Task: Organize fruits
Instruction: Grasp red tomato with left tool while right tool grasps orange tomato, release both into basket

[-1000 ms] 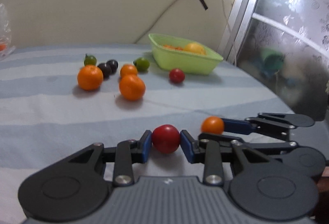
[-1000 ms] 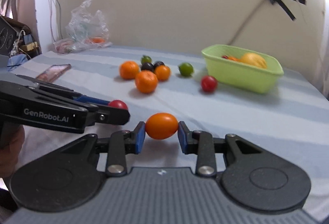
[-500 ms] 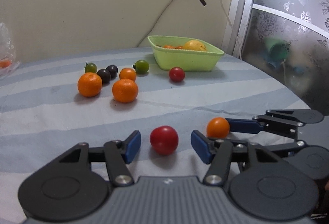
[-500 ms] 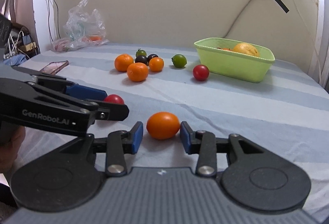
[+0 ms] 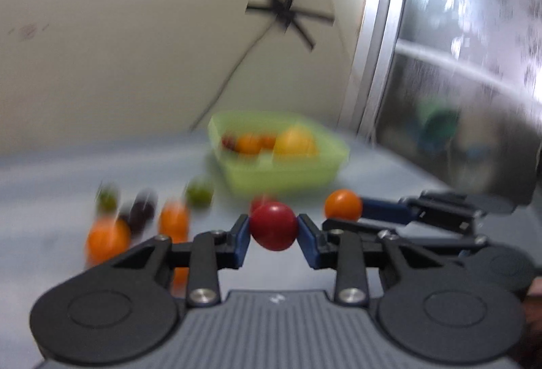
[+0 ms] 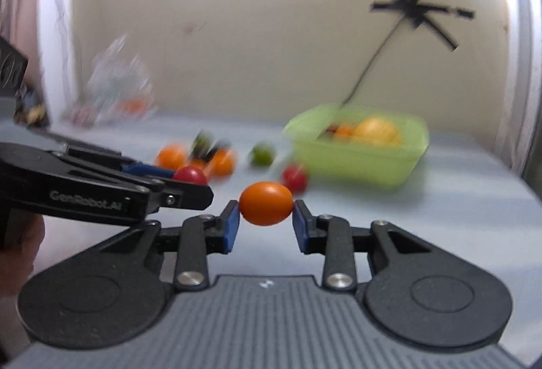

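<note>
My left gripper [image 5: 273, 231] is shut on a red tomato [image 5: 273, 226] and holds it above the table. My right gripper [image 6: 266, 209] is shut on an orange tomato [image 6: 266, 203], also lifted. Each gripper shows in the other's view: the right one with its orange tomato [image 5: 342, 204], the left one with its red tomato [image 6: 189, 174]. A light green basket [image 5: 281, 172] holding a yellow fruit [image 5: 294, 142] and small oranges stands ahead; it also shows in the right wrist view [image 6: 359, 159]. Both views are blurred by motion.
On the striped cloth lie oranges [image 6: 171, 156], dark and green tomatoes [image 6: 262, 154] and another red tomato [image 6: 294, 177]. A plastic bag [image 6: 115, 88] sits at the far left by the wall. A metal-framed door [image 5: 450, 71] stands on the right.
Both grippers have closed again on their tomatoes, lifted them off the table and moved toward the green basket, which looks nearer and seen from higher.
</note>
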A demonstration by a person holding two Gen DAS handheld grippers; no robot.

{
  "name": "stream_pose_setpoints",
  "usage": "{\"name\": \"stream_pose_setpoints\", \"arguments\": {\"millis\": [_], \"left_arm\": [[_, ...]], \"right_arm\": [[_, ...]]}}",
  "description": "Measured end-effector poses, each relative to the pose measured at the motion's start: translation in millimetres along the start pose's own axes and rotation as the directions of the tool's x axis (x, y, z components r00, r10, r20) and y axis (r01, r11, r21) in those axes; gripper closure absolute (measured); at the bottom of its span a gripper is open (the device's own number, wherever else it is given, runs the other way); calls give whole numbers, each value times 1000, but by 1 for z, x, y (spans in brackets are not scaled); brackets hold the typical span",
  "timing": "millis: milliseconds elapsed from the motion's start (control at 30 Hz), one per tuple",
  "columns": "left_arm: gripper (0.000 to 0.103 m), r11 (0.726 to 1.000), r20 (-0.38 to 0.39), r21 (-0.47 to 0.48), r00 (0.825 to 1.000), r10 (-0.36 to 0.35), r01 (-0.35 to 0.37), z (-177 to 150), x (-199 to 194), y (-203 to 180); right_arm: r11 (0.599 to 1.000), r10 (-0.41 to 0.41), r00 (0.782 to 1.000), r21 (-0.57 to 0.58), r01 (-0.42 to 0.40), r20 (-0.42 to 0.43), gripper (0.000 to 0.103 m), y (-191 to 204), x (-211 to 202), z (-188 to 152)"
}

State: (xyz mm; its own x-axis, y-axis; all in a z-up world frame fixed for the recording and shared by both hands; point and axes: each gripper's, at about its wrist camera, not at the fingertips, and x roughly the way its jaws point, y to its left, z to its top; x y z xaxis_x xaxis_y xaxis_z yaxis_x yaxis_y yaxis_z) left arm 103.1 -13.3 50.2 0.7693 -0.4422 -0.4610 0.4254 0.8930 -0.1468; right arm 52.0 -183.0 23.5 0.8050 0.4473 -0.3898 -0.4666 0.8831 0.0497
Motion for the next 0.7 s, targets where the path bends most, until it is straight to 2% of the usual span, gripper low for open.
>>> {"name": "stream_pose_setpoints", "arguments": {"millis": [67, 167, 267, 333, 433, 533, 600, 700], "left_arm": [[72, 999, 19, -14, 999, -33, 33, 27, 24, 9], [72, 990, -18, -94, 994, -106, 104, 56, 68, 31], [73, 975, -66, -184, 988, -140, 126, 65, 106, 47], [73, 974, -86, -198, 987, -134, 115, 67, 121, 51], [69, 976, -97, -194, 988, -123, 103, 64, 131, 54], [58, 974, -97, -196, 987, -132, 111, 62, 134, 57], [58, 977, -96, -185, 988, -122, 103, 61, 134, 57], [58, 976, -65, -192, 991, -119, 105, 67, 120, 65]], "right_arm": [[1000, -27, 999, 14, 27, 37, 66, -16, 14, 18], [998, -60, 997, 13, 60, 54, 66, -39, 44, 39], [997, -67, 997, -30, 68, 32, 66, -49, 72, 45], [996, -79, 997, -51, 79, 16, 66, -54, 87, 46], [995, -84, 996, -55, 84, -4, 65, -62, 102, 44], [994, -91, 996, -61, 91, 3, 64, -63, 105, 43], [993, -96, 995, -68, 97, 15, 59, -61, 104, 40], [991, -107, 994, -71, 109, 37, 58, -60, 100, 38]]}}
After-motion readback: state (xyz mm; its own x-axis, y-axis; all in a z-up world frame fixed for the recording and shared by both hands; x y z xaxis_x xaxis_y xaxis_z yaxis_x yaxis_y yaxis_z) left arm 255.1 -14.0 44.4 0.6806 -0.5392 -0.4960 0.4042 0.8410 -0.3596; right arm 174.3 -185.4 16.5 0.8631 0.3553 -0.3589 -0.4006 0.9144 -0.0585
